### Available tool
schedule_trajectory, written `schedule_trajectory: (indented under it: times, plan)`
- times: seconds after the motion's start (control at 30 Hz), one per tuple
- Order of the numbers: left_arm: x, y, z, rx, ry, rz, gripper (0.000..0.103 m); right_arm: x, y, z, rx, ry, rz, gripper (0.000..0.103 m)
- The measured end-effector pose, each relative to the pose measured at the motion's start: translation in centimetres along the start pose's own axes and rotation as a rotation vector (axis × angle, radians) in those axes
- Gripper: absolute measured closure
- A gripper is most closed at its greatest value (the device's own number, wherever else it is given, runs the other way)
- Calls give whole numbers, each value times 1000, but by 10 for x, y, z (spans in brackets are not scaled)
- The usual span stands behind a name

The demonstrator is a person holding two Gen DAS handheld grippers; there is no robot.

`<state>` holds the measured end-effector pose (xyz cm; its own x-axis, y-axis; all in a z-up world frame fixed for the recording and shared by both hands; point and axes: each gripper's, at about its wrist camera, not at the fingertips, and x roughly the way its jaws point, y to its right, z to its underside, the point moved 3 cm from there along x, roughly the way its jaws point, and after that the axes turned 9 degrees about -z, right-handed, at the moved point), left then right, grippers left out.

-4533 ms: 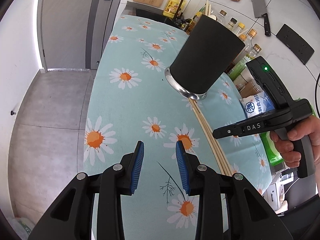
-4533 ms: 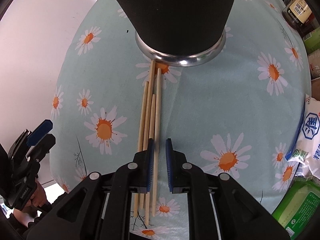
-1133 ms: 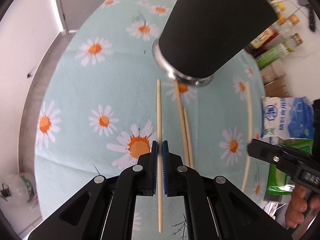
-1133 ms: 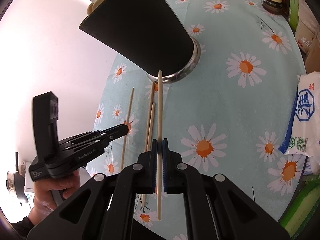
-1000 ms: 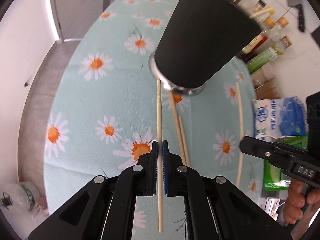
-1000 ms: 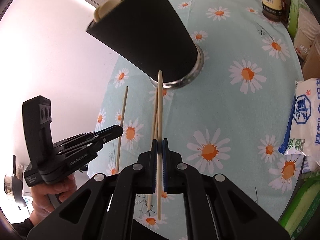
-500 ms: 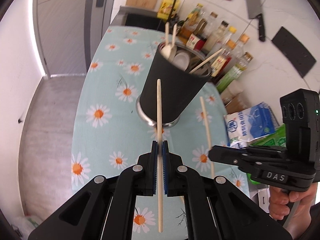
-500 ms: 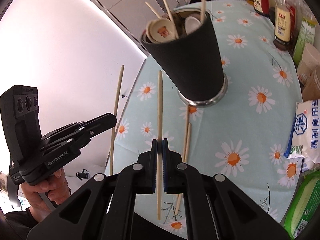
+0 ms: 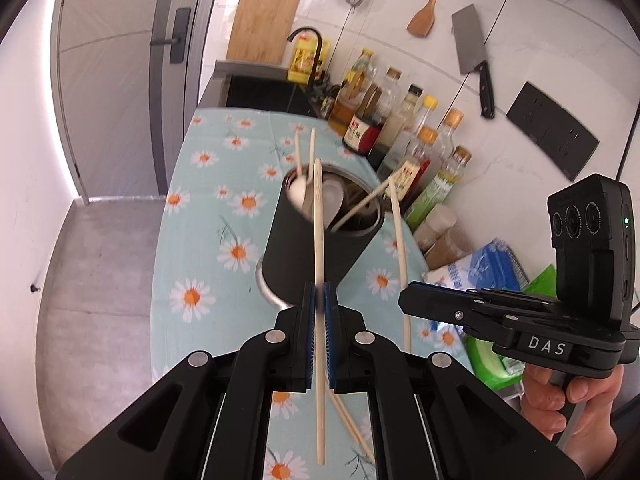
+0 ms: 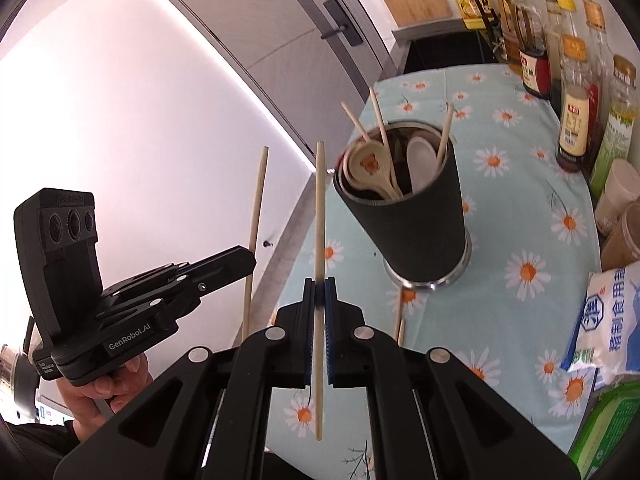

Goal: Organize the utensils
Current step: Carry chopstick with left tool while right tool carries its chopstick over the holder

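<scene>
Two grippers each clamp one chopstick above the bench [image 9: 208, 200]; the left gripper [image 9: 319, 312] has its jaws closed on the left chopstick [image 9: 318, 240]; the right gripper [image 10: 319, 308] pinches the right chopstick [image 10: 319, 220]; both chopsticks hang near the black utensil holder [image 10: 416, 232]; two more chopsticks [image 9: 352, 424] lie on the cloth.

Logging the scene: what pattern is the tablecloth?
Light teal tablecloth with white-and-orange daisies; clearest in the right wrist view.

The chopstick [image 9: 319, 240] in the left gripper [image 9: 319, 312] is pale, bare wood, as is the one [image 10: 319, 220] in the right gripper [image 10: 319, 304]. Both grippers are matt black plastic with ribbed blue pads. The holder [image 10: 416, 220] is matt black with a shiny metal base. A flowered cloth [image 10: 520, 208] covers the bench.
</scene>
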<state>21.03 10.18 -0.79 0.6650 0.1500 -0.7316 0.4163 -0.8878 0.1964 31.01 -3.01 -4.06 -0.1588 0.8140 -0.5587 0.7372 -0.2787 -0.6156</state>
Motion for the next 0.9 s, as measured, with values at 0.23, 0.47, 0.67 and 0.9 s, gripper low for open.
schedule_trajectory:
  times: [0.23,0.47,0.67,0.9]
  plan:
    - [-5,7,-29,3,77,24,99,-19,-3,-31,-27,106,-28,97]
    - [-9,14,-59,10,170,82,99,-30,4,-66,-33,205,-47,97]
    - [-6,16,-82,9,242,138,99,-27,9,-88,-47,251,-42,97]
    - [2,10,-107,-13,330,206,99,-27,12,-109,-63,344,-20,97]
